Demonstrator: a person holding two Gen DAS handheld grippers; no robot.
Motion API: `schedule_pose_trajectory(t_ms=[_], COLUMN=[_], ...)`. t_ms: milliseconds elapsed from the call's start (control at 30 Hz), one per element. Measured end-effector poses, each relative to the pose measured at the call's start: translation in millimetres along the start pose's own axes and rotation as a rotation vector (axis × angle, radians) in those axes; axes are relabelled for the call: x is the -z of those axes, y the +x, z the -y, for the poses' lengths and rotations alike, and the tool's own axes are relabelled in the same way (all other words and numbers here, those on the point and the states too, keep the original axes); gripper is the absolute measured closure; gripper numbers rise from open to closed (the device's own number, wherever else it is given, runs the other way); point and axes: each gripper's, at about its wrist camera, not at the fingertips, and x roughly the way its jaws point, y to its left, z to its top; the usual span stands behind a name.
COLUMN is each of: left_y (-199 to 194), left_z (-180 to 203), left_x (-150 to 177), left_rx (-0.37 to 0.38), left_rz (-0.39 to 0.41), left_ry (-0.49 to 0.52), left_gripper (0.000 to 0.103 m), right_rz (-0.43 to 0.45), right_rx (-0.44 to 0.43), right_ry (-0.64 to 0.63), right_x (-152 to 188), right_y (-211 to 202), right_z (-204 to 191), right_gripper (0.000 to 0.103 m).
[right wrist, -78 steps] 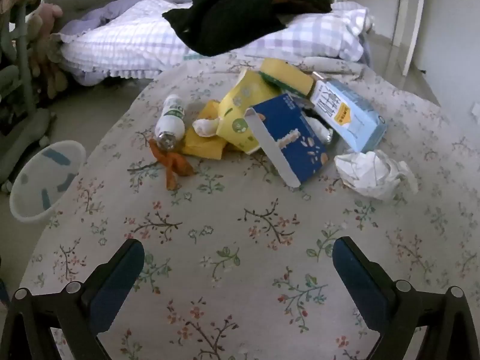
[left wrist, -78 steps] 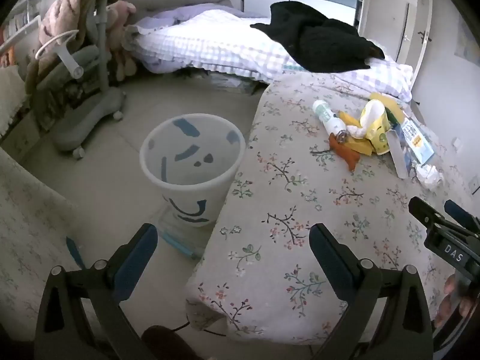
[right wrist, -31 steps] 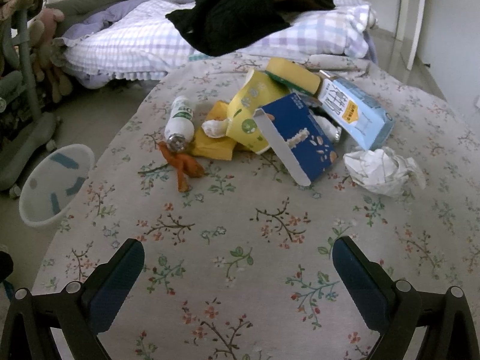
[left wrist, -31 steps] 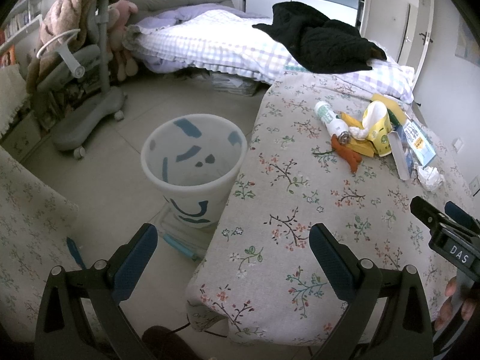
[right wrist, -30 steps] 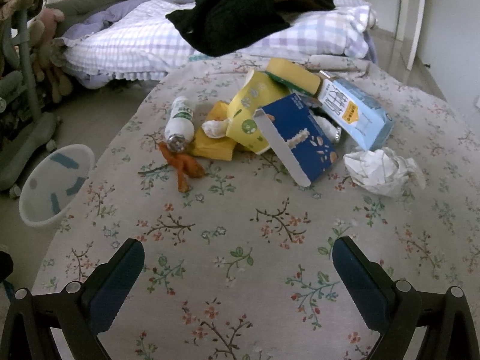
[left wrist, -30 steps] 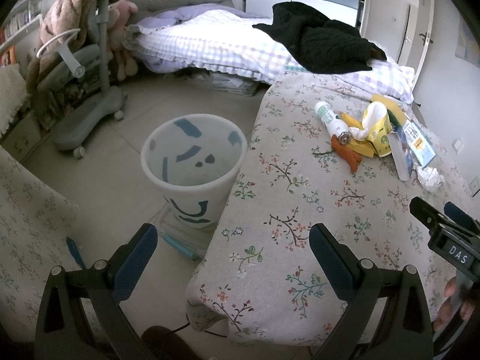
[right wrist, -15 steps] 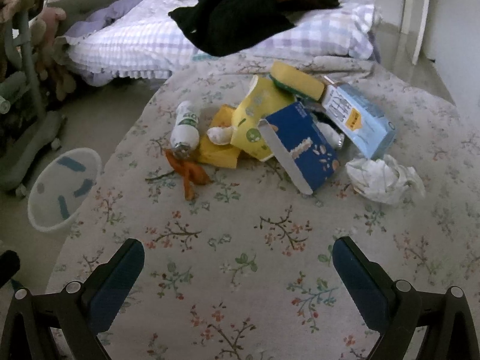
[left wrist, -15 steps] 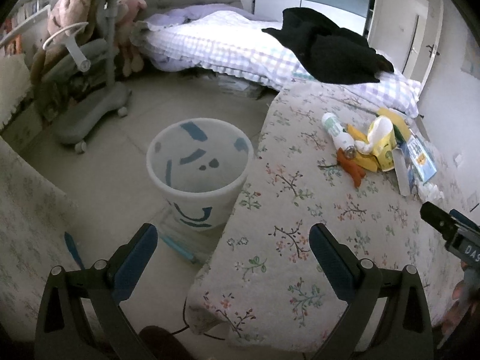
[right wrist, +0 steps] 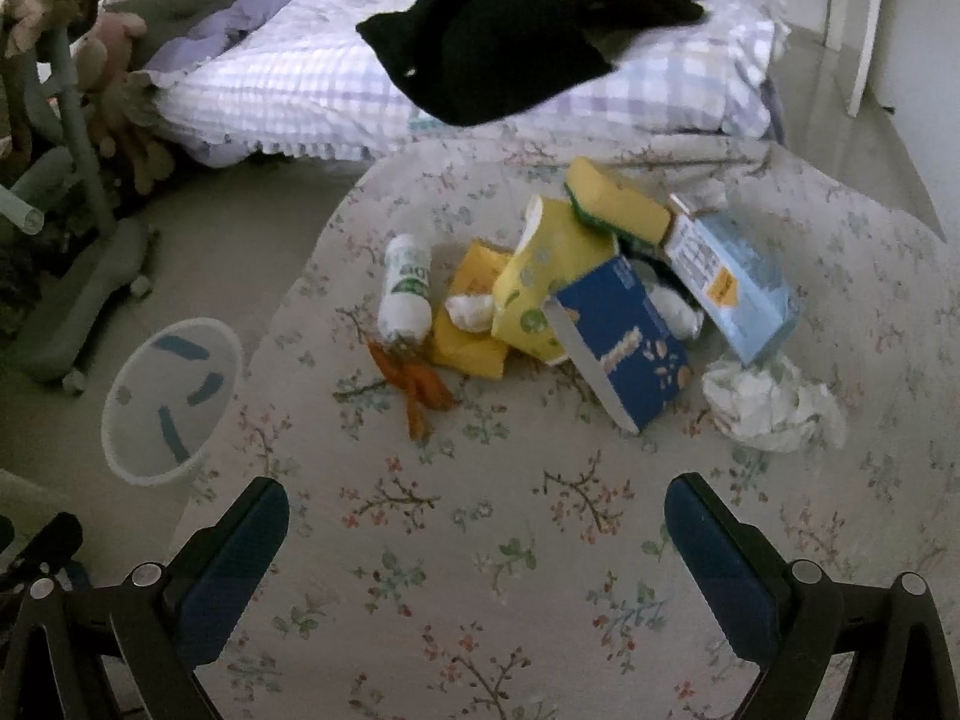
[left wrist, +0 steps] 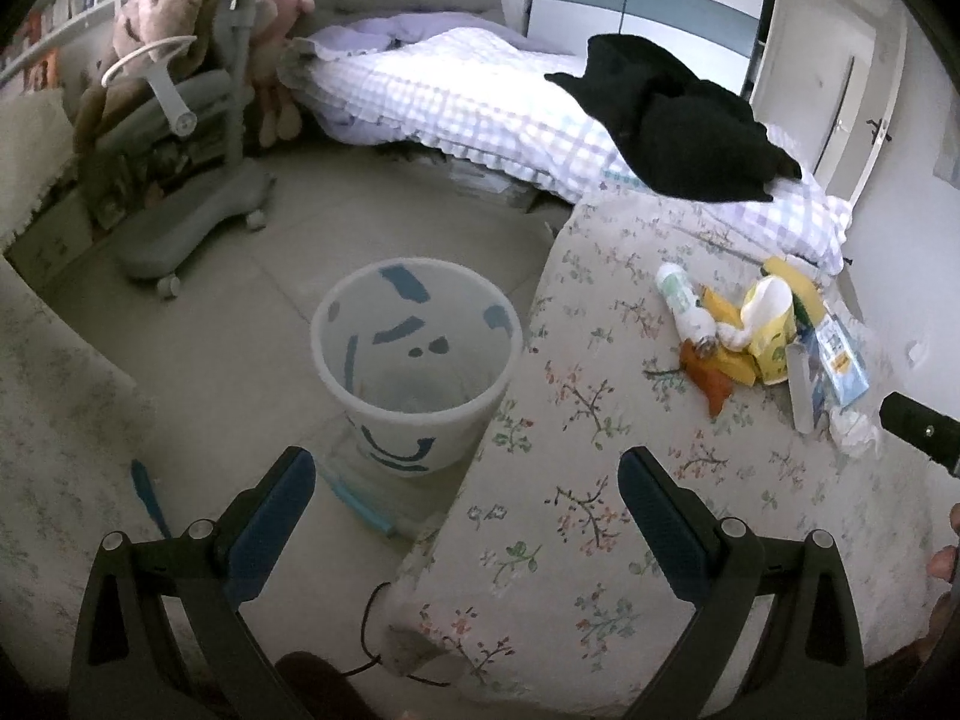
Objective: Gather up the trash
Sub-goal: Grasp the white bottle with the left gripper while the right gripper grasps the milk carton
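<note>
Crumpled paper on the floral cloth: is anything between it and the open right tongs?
Nothing visible. Only bare floral cloth lies between the right tongs and the crumpled paper. The blue box sits just left of the paper, beside that path.

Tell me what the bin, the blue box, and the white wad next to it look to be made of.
Bin: thin, matte, translucent white plastic, probably; its blue markings show through the wall.
Blue box: printed cardboard, by the look; flat panels, sharp folded edges, pale unprinted flap.
White wad: crumpled paper or tissue; soft irregular creases, no shine. Which one is unclear.
</note>
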Motion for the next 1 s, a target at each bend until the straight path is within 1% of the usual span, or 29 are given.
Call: schedule_pose_trajectory(t_ms=[200, 433, 500, 600, 633, 667, 733, 833, 867, 900, 1000], left_y=[-2, -10, -5, 14, 24, 30, 48, 76, 85, 92, 115], left_z=[7, 21, 27, 33, 36, 36, 36, 37, 40, 43, 59], left_x=[-14, -51, -63, -76, -79, -79, -78, -77, -78, -80, -87], left_rx=[0.012, 0.046, 0.060, 0.102, 0.115, 0.121, 0.150, 0.183, 0.201, 0.223, 0.308], left_rz=[-0.003, 0.019, -0.011, -0.085, -0.118, -0.134, -0.175, -0.252, -0.271, -0.285, -0.320], left_ry=[0.005, 0.043, 0.070, 0.090, 0.101, 0.100, 0.071, 0.020, 0.006, -0.005, -0.049], left_gripper=[0.001, 0.001, 0.001, 0.001, 0.001, 0.001, 0.001, 0.002, 0.004, 0.005, 0.008], right_rz=[0.033, 0.077, 0.078, 0.078, 0.077, 0.072, 0.052, -0.022, -0.038, -0.066, -0.095], right_rx=[0.005, 0.022, 0.036, 0.054, 0.054, 0.049, 0.039, 0.031, 0.028, 0.025, -0.001], right_ry=[-0.010, -0.001, -0.001, 0.021, 0.031, 0.048, 0.088, 0.150, 0.161, 0.176, 0.208], right_x=[-23, -61, -73, -84, -86, -88, -88, -90, -92, -97, -106], right_y=[-11, -15, -13, -6, -4, 1, 12, 39, 44, 55, 73], right_z=[-1, 7, 13, 26, 30, 38, 55, 81, 85, 92, 105], right_gripper=[0.000, 0.000, 0.000, 0.000, 0.000, 0.000, 0.000, 0.000, 0.000, 0.000, 0.000])
